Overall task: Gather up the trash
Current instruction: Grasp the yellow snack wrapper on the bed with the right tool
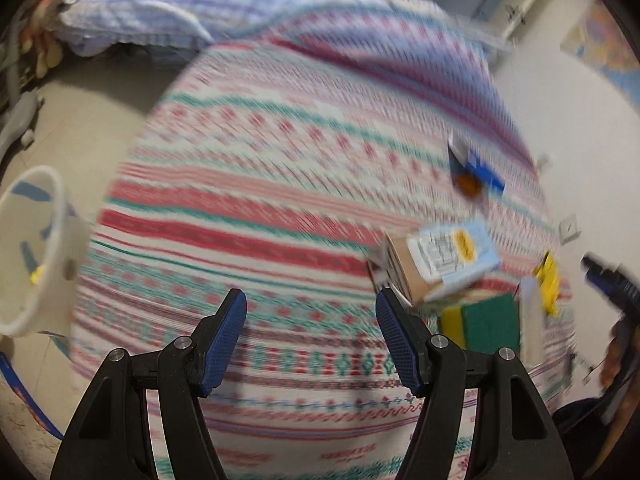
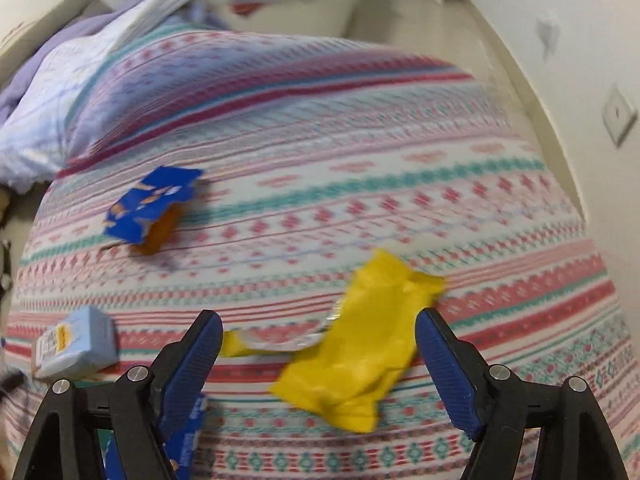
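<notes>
Both views are motion-blurred. On the patterned bedspread (image 2: 360,184) a crumpled yellow wrapper (image 2: 360,352) lies between the fingers of my open right gripper (image 2: 318,320); neither pad touches it. A torn blue wrapper (image 2: 148,208) with an orange piece lies further off to the left. A light blue box (image 2: 76,340) sits at the left edge. My left gripper (image 1: 311,304) is open and empty above the bedspread (image 1: 280,160). The box (image 1: 440,264) sits just right of its right finger, above a green and yellow sponge (image 1: 484,320). The blue wrapper (image 1: 476,168) and yellow wrapper (image 1: 548,280) lie to the right.
A white bin (image 1: 36,248) with some scraps inside stands on the floor left of the bed. A crumpled pale quilt (image 1: 160,4) covers the bed's far end. A wall (image 2: 580,40) with a socket runs along the right side. Another blue scrap (image 2: 188,432) shows under my right gripper's left finger.
</notes>
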